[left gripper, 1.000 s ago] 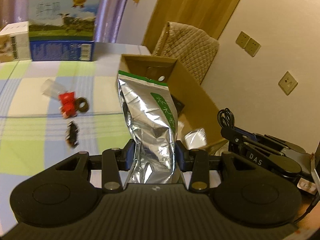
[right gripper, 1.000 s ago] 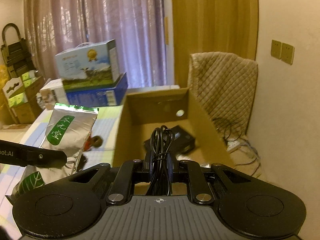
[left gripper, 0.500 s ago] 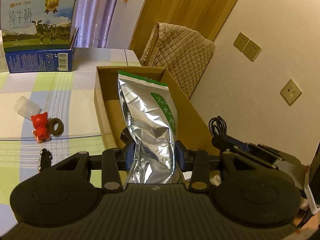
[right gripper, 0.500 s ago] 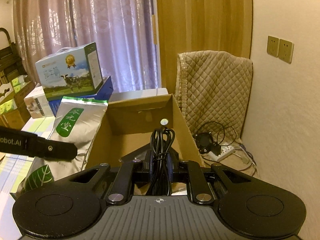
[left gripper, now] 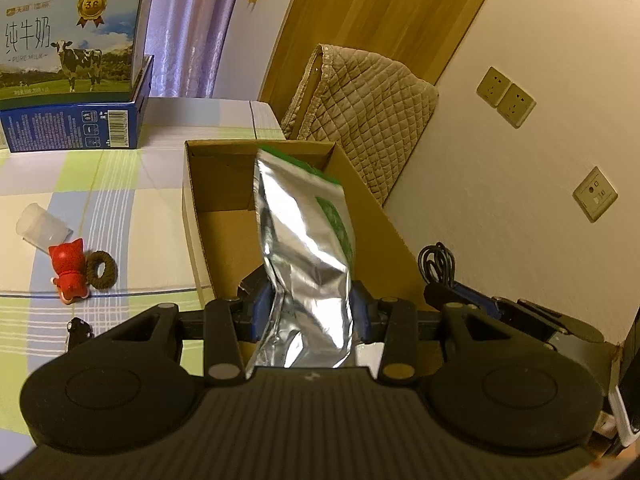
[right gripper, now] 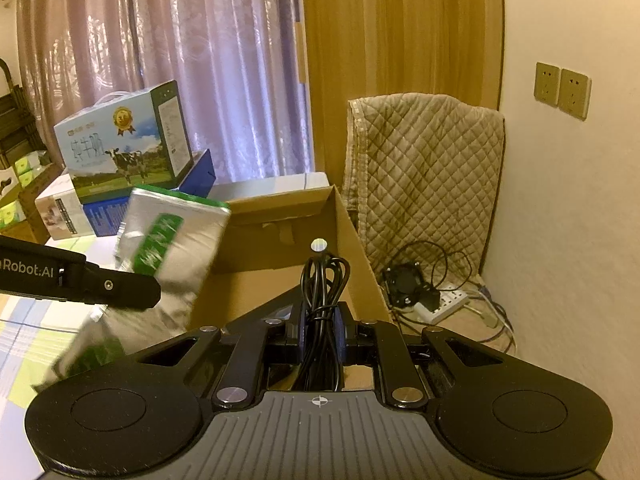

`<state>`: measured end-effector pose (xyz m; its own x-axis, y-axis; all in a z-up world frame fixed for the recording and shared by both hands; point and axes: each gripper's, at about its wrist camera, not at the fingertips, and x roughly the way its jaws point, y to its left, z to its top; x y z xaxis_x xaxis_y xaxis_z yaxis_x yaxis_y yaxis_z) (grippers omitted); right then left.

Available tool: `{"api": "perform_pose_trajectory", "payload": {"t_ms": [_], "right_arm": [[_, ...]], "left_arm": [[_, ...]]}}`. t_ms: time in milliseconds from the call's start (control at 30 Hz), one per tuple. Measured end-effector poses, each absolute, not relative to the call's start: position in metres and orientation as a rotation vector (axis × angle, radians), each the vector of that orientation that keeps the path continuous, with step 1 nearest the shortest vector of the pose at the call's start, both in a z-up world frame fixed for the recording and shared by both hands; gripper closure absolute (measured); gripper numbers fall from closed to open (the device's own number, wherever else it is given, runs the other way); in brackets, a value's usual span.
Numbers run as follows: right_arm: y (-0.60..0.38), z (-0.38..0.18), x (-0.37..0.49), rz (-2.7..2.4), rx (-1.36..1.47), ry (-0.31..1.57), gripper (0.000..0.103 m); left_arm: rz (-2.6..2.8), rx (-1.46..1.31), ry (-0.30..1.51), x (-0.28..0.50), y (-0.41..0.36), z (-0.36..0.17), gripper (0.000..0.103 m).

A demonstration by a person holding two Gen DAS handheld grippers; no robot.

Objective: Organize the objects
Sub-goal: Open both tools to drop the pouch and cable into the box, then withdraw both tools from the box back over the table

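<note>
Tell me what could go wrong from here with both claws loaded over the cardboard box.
The left claw pinches the foil bag near its bottom, so the tall bag could flop or slip before it settles in the cardboard box. The right claw holds a cable bundle close beside the bag; the two may bump. Loose cable loops could snag the box wall.

Purple curtains [right gripper: 160, 80], wood panel [right gripper: 400, 28], quilted chair [right gripper: 424, 176]

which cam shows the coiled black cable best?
Right wrist: the coiled black cable sits centred, clamped in the right gripper. Left wrist shows only its small loops at far right.
</note>
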<state>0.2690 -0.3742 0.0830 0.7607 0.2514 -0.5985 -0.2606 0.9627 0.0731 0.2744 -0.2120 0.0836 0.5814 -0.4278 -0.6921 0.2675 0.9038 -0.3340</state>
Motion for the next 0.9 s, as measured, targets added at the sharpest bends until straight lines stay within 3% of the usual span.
{"api": "perform_pose_trajectory", "payload": {"t_ms": [67,667,700,733,767,800,900], "right_arm": [[-0.375,0.082,0.271,0.278,-0.015,0.652,0.092],[-0.370,0.087,0.273,0.323,0.036,0.636,0.090],[-0.370,0.087,0.274,0.327,0.043,0.632,0.079],[-0.371,0.089,0.274,0.325,0.049,0.624,0.058],[-0.372,0.090,0.273,0.321,0.054,0.613,0.048],[-0.373,0.091,0.272,0.318,0.060,0.604,0.043],[-0.374,0.093,0.270,0.318,0.077,0.614,0.043]], "left_arm": [[-0.414,-0.206,0.855,0.277,-0.214,0.084,0.076],[-0.346,-0.223,0.836,0.258,-0.173,0.085,0.072],[-0.339,-0.226,0.841,0.256,-0.169,0.083,0.072],[-0.335,-0.228,0.845,0.254,-0.166,0.081,0.072],[-0.329,-0.230,0.848,0.252,-0.162,0.079,0.071],[-0.322,-0.234,0.852,0.250,-0.158,0.077,0.069],[-0.304,-0.224,0.855,0.244,-0.148,0.074,0.068]]}}
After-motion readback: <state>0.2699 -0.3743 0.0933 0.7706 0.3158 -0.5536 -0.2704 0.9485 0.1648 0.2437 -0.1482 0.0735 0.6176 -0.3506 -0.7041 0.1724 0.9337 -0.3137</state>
